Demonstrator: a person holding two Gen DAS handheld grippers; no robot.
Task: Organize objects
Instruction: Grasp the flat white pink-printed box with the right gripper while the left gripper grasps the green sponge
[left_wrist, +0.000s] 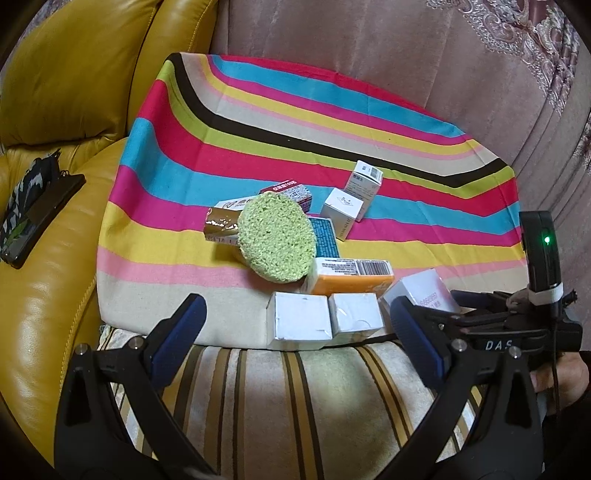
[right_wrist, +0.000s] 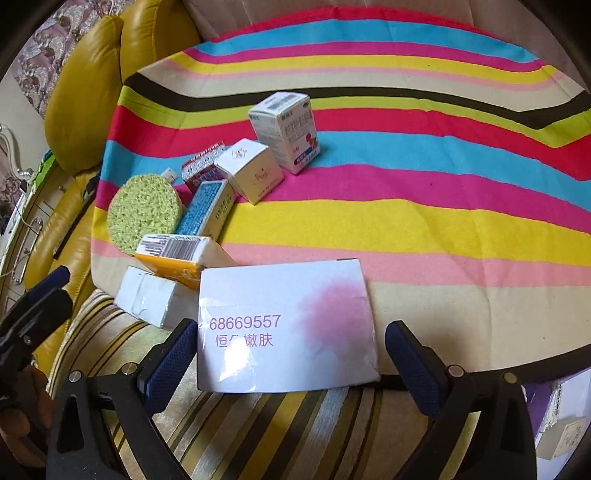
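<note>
Your right tongs (right_wrist: 288, 354) stand wide open and hold nothing. The white carton with the pink blotch (right_wrist: 288, 328) lies dead ahead between its fingers, the left pad (right_wrist: 173, 354) just beside the carton's left edge and the right pad well clear of the other edge. The carton's long axis runs across your fingers, left to right, so I judge that closing as you stand would clamp it along its length; a turn of the wrist would take it across the short side.

Your left tongs (left_wrist: 295, 325) are also wide open and empty. Two small white boxes (left_wrist: 299, 321) (left_wrist: 356, 314) sit side by side, touching, just ahead between its fingers. The right hand is the nearer one to the blotched carton.

Counted on the striped cloth (right_wrist: 443, 221):
- one green sponge (left_wrist: 277, 238)
- one orange box (left_wrist: 347, 277)
- one blue-faced box (right_wrist: 203, 210)
- one red box (right_wrist: 203, 166)
- one gold box (left_wrist: 221, 225)
- one cream cube box (right_wrist: 249, 170)
- one tall white box (right_wrist: 286, 129)
- one flat white packet, mostly hidden behind the sponge
</note>
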